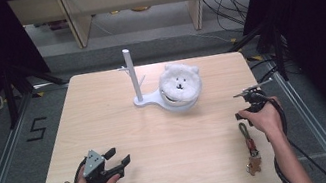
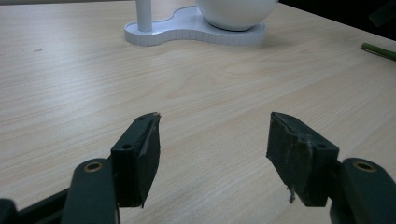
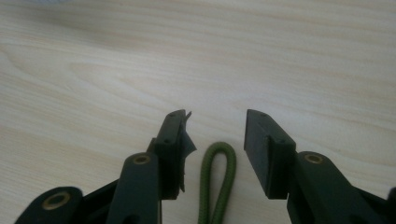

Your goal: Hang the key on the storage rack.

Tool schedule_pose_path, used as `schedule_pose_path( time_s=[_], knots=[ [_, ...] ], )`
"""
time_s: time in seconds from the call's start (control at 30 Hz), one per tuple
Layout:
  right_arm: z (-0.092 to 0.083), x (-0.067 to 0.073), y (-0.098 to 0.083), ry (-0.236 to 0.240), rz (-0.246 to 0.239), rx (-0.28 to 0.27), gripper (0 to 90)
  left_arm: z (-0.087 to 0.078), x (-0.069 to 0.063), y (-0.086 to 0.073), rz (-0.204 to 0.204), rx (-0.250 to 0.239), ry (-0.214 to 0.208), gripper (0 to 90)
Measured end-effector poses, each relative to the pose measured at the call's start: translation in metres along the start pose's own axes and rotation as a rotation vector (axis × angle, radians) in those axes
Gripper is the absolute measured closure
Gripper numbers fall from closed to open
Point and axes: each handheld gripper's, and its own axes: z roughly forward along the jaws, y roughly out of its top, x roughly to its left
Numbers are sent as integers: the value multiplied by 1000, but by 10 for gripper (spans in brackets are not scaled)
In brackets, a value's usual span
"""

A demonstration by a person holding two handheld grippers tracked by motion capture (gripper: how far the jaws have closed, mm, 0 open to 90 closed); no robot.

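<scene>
A key ring lies near the table's right front edge, with a green cord loop (image 1: pixel 244 131), a red piece and a brown charm (image 1: pixel 253 164). My right gripper (image 1: pixel 244 116) points down over the far end of that cord. In the right gripper view the green loop (image 3: pixel 218 179) lies on the wood between the jaws of the right gripper (image 3: pixel 217 128), and neither pad touches it. My left gripper (image 1: pixel 116 159) rests open at the front left, with nothing between its jaws (image 2: pixel 215 128). The green cord (image 2: pixel 378 50) shows at the far right of the left gripper view.
A white stand (image 1: pixel 145 100) with an upright post (image 1: pixel 131 71) and small hooks sits at the back middle of the table. Its base (image 2: pixel 187 31) carries a white bowl with a plush bear face (image 1: pixel 179 84). Black cables trail from the right gripper past the table's right edge.
</scene>
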Motion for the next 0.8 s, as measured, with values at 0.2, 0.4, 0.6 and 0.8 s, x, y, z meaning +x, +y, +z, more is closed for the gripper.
schedule_pose_path(
  time_s=[0.2,0.4,0.6,0.8],
  knots=[
    [1,-10,-11,9,14,20,590,-1,2,0,-15,0,-5,340],
    [2,-7,-17,22,90,104,628,-1,1,0,-6,-3,-8,340],
    [9,-9,-20,37,91,153,651,0,0,0,-2,1,-3,340],
    [13,-7,-22,22,119,200,683,0,0,0,-3,-1,-5,340]
  ],
)
